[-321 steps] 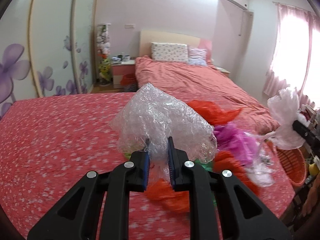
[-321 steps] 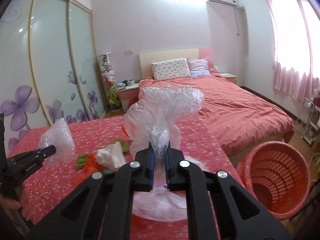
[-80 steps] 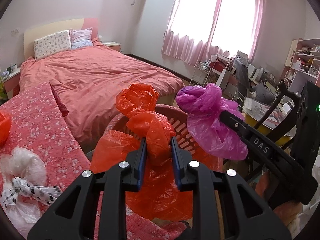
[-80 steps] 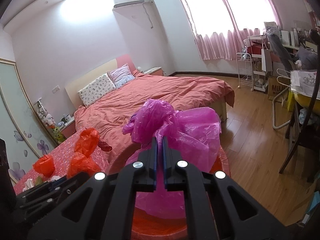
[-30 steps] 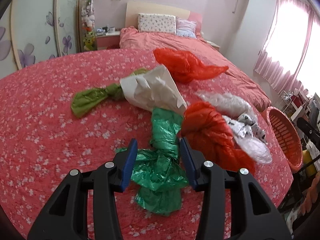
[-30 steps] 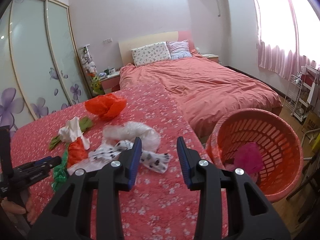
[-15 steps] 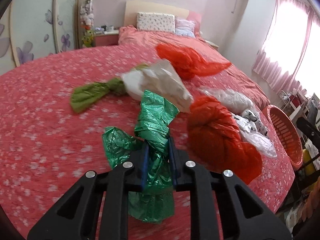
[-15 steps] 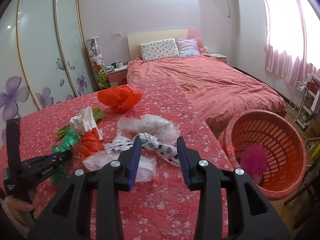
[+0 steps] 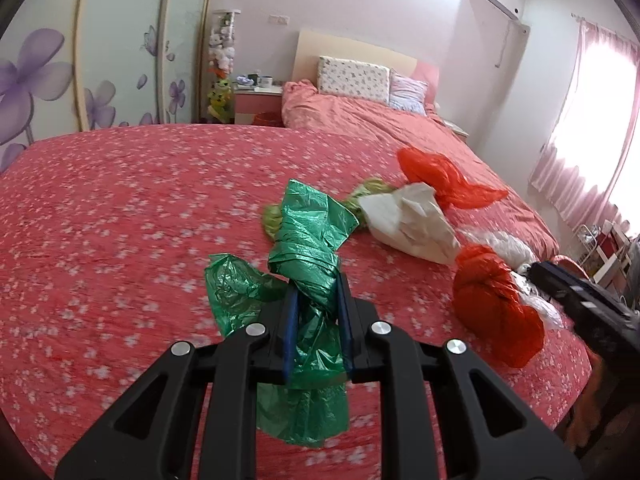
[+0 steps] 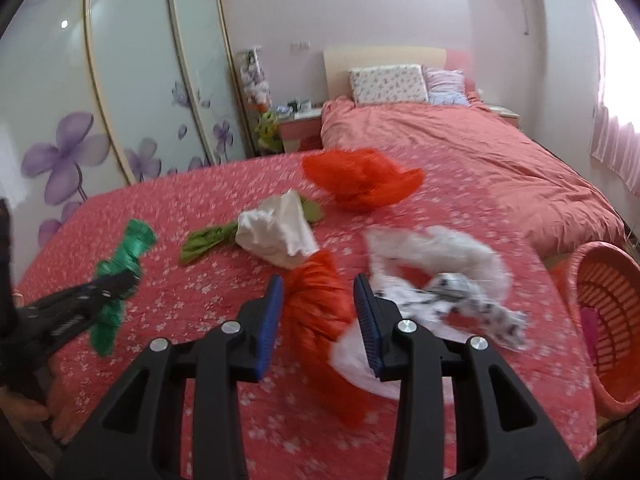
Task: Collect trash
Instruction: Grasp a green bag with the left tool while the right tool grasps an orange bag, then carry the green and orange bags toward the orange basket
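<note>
Two grippers are working over a table draped in a red flowered cloth (image 9: pixel 100 220). The left gripper (image 9: pixel 316 320) is pinching a knotted green bag (image 9: pixel 308 240) at its twisted waist, its pads pressing in from both sides, and the bag's loose ends are hanging free above and below the grip. The right gripper (image 10: pixel 318 308) is standing open around a bunched orange bag (image 10: pixel 316 300), pads on either side and not yet pressing.

The rest of the trash is lying near the table's middle: a second orange bag (image 10: pixel 360 180), a crumpled white paper wad (image 10: pixel 276 232), an olive-green bag (image 10: pixel 208 240) partly under the wad, and clear plastic tangled with a spotted strip (image 10: pixel 440 264). The basket (image 10: pixel 600 300) is sitting off the table's right edge.

These bags are looking feather-light, soft and slick, so they are likely collapsing under any squeeze. The knot or the thickest gathered bunch is probably the safest hold; a loose flap may be slipping out.
</note>
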The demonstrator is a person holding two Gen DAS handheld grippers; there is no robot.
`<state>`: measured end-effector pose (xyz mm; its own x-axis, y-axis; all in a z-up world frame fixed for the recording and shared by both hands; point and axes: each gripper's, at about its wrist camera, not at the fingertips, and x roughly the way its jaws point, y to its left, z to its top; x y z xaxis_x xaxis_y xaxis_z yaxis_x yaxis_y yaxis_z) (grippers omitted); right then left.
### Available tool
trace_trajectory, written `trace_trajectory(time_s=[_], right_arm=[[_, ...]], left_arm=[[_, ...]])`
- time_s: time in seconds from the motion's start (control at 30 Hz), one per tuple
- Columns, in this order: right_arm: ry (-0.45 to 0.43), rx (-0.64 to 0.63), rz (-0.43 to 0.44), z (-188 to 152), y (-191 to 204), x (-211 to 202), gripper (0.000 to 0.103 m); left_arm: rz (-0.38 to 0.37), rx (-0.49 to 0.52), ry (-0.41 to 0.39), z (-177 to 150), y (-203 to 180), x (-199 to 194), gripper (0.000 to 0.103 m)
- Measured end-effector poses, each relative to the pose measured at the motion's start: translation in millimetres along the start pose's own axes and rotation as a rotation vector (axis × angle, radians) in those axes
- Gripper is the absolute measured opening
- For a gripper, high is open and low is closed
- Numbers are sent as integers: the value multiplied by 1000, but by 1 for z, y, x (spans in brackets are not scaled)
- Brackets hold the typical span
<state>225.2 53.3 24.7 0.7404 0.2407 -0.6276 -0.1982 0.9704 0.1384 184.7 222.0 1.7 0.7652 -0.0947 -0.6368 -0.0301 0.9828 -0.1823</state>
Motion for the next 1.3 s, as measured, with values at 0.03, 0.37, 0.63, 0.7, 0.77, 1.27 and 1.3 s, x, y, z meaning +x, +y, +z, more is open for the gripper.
trace_trajectory(time_s=[0.03,0.37,0.63,0.7,0.77,1.27,1.3], right_arm=[[21,-13,-8,1,5,9,37],[111,-108,-77,-6,21,40,11],[-13,-39,0,14,14,-7,7],[-51,-20,14,21,11,-20,7],[-86,0,24,28,5,-33,7],[-281,128,-59,48,-62,-103,7],[-285,136,-71,48,-69,-105,7]], left_arm=[[1,-5,-2,0,5,-2,18],[4,-38,0,0,18,-2,18],[-27,-24,-16,8,2,-8,18],[-35,-13,-24,11,-4,-10,18],[-48,1,-32,15,-13,-12,18],[-156,113,-75,36,-92,-22,18],[-163,119,-75,35,-96,-22,18]])
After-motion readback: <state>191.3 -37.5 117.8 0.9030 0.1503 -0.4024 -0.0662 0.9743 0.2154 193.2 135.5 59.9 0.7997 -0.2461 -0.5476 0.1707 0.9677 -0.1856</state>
